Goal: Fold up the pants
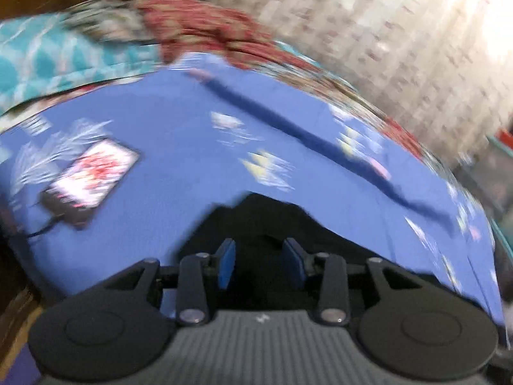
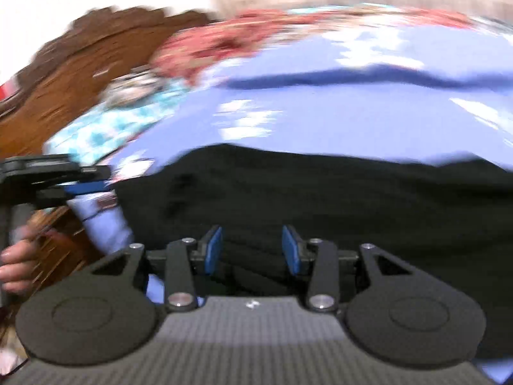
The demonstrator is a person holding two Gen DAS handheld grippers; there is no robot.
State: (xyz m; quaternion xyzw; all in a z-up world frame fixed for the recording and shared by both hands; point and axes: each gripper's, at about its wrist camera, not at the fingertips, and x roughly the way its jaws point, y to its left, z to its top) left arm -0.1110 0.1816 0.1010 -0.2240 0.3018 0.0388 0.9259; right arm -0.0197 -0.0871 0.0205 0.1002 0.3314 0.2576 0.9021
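**Both claws poised over dark pants on the bed**

At far left, a phone with a lit screen lies on the blue patterned bedsheet. The left gripper hovers with its jaws apart and empty, the black fabric pants directly ahead and beneath. Farther right, the right gripper, equally spread and empty, sits over a broader stretch of pants running crosswise, likely nearer the bulk.
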